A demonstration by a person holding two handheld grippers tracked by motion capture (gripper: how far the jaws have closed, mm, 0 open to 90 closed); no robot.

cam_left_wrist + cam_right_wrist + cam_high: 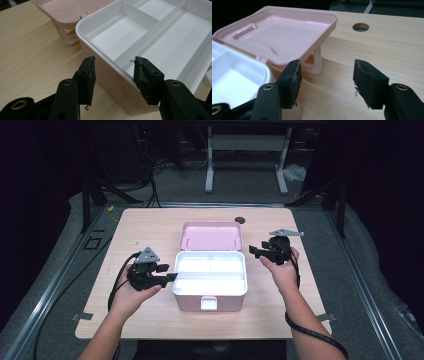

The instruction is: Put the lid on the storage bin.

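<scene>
A pink box with a white divided tray inside stands open at the table's middle. Its pink lid lies flung back behind it. My left gripper is open at the box's left rim, nothing between its jaws. In the left gripper view the left gripper straddles the corner of the white tray. My right gripper is open just right of the box, near the hinge. The right gripper view has the right gripper beside the lid and its handle.
The light wooden table has a round cable hole behind the lid, also seen as the hole. Black cables trail from both grippers. A white metal frame stands on the floor beyond the table.
</scene>
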